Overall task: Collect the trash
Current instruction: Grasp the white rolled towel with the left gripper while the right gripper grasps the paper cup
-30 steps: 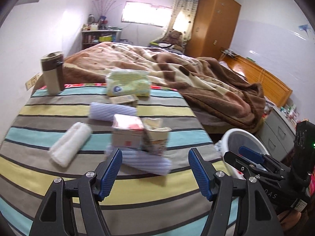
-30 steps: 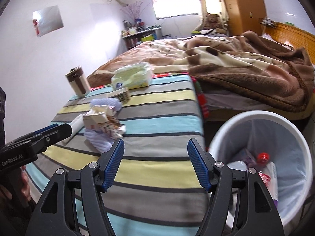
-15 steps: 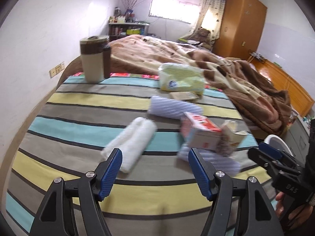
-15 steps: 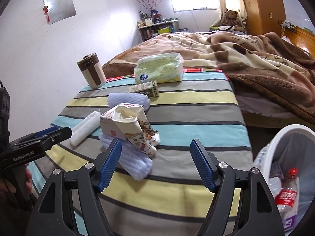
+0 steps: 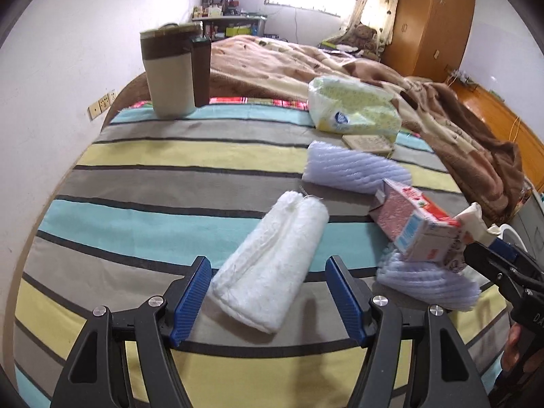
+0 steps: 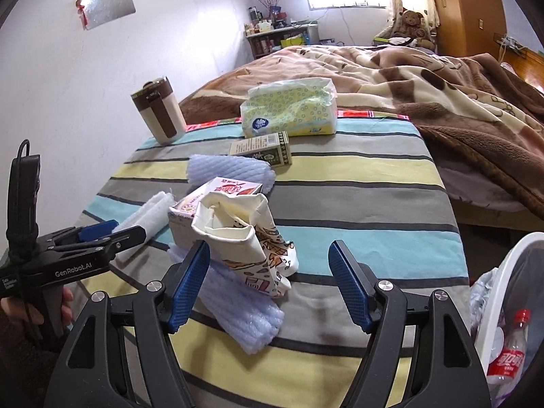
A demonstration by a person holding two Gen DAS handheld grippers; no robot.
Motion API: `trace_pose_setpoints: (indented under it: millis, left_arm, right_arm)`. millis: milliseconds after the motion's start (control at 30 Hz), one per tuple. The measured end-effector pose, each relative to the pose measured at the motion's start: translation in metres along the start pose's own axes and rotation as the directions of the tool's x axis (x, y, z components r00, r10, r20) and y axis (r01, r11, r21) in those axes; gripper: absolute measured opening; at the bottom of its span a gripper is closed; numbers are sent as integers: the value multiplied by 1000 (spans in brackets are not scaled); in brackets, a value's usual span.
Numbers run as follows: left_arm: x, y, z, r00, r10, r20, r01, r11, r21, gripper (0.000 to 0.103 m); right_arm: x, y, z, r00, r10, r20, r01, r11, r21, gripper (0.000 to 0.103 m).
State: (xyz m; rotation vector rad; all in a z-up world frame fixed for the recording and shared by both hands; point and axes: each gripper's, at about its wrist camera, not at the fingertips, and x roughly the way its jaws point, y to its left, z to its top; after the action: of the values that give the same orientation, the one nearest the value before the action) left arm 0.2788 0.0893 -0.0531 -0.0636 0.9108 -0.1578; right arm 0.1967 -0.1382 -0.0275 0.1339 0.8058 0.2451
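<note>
Both hand-held grippers have closed in on the striped table (image 5: 136, 156). Left gripper (image 5: 268, 301), spread, straddles a rolled white fleecy cloth (image 5: 272, 265); right gripper (image 6: 270, 287), spread after widening, frames a crumpled paper cup (image 6: 244, 238), untouched.

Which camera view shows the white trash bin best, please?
The right wrist view shows it best: the white trash bin stands at the lower right edge, with its rim, its liner and a red-capped bottle inside visible. The left wrist view shows only a small piece of the white rim behind the crushed cartons, nothing of the inside.
</note>
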Motion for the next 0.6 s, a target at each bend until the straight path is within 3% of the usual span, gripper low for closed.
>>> trace_pose_setpoints:
  millis: [267,433,600]
  left_arm:
    - [17,2,4,1000,-12,-27,12,1000,-8,69]
    - [19,6,6,999,-28,-24,27,999,-29,69]
    - [18,4,6,1000,-13,-25,12,1000,-18,59]
  right_arm:
    - [7,-2,2,1000,3,-8,-3,1000,9,70]
    - [8,-2,1,1000,4,-12,-4,1000,17,53]
    - [8,-2,1,1000,4,-13,-4,1000,21,38]
